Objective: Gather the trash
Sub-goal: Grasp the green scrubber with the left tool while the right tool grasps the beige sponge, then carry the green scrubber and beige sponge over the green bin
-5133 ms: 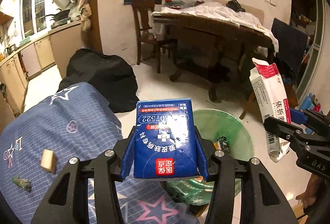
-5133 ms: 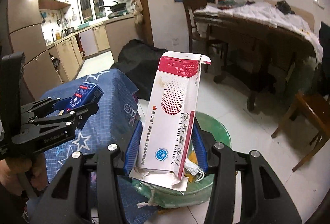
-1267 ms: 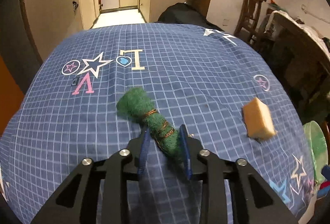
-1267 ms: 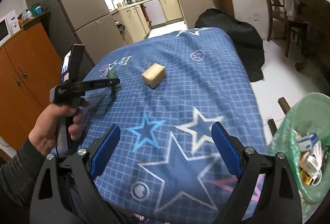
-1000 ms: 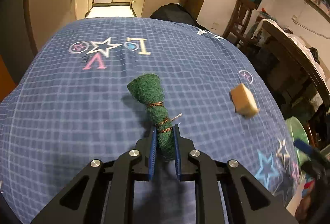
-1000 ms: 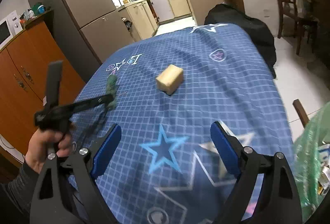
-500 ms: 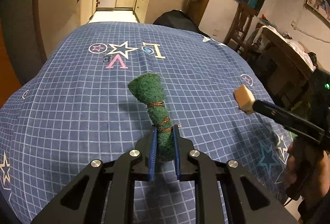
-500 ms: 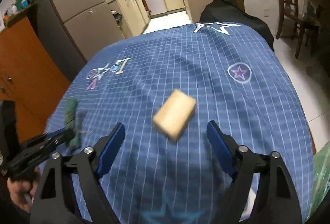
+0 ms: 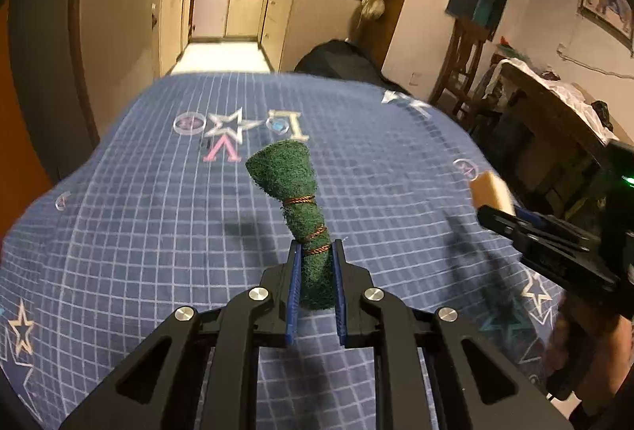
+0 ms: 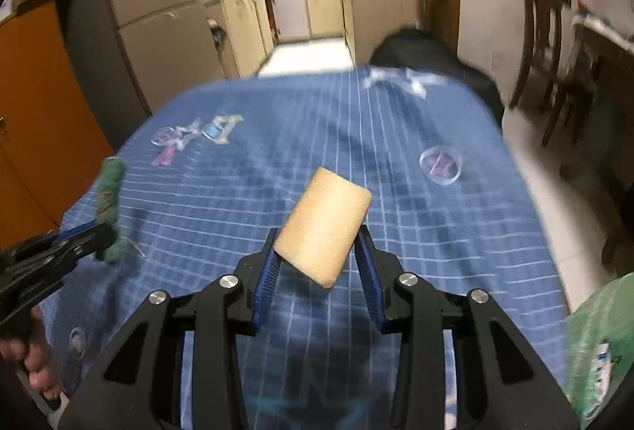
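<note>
Trash from the blue checked tablecloth with star prints (image 9: pixel 166 232) is now split between the two grippers, one piece each. Left gripper (image 9: pixel 315 251) has its fingers drawn narrow on the near end of a rolled green scouring pad bound with copper wire (image 9: pixel 295 200); the roll stands up and away from the cloth, gripped low so that its flared far end stays free. Right gripper (image 10: pixel 319 251) has a tan rectangular sponge block (image 10: pixel 323 224) between its blue pads, which are closing and already press its sides; the block sits tilted, its near corner hanging below the fingers. In the left wrist view the sponge shows at the right edge, clear of the tabletop. Holding each item at one end probably makes release easy. A green plastic bin liner (image 10: pixel 598 331) shows at the near right of the tabletop, and that looks like where both pieces should go next.
</note>
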A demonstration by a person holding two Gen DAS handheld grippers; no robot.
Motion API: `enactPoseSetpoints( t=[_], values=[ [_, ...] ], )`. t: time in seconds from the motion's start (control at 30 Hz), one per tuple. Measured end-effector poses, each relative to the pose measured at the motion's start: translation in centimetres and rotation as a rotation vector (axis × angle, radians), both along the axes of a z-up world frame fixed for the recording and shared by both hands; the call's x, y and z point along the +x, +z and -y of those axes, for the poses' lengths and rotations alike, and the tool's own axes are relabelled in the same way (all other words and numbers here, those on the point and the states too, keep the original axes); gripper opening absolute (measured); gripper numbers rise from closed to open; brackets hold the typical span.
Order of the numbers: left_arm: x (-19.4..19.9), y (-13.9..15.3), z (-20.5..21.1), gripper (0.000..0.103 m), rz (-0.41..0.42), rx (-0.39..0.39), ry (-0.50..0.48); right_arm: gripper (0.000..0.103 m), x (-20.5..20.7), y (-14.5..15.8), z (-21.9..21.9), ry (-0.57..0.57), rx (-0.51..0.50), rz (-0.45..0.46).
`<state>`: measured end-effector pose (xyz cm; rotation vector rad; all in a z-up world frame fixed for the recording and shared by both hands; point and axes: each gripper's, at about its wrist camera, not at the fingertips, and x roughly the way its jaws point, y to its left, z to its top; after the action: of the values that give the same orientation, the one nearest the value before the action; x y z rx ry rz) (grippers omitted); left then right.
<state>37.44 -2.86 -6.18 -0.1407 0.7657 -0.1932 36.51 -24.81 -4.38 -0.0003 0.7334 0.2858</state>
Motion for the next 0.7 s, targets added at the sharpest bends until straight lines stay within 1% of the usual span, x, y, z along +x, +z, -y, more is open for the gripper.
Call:
enactPoseSetpoints(
  t=[0.13,0.23,0.33,0.47,0.6,0.7],
  values=[
    [-1.6,2.5,1.6,0.015,0.063,0.005,-0.027,0.036,-4.4,3.3,1.0,0.015,-0.012,0.116],
    [-3.0,4.4,3.4,0.015,0.101,-0.003,-0.068,0.036,-6.7,5.0,2.4,0.005,0.009,0.154],
    [-4.2,5.9,5.6,0.015,0.132,-0.003,-0.111,0.036,-8.5,6.5,3.8,-0.012,0.019,0.187],
    [-5.1,7.7,9.0,0.015,0.156,-0.007,-0.168,0.036,-10.0,7.9,5.9,-0.033,0.005,0.214],
    [-5.9,9.6,13.9,0.015,0.180,-0.004,-0.244,0.036,-11.0,8.9,8.8,-0.080,-0.007,0.226],
    [-6.3,10.4,17.3,0.015,0.190,-0.003,-0.297,0.036,-11.8,9.5,11.2,-0.121,-0.015,0.236]
  ],
)
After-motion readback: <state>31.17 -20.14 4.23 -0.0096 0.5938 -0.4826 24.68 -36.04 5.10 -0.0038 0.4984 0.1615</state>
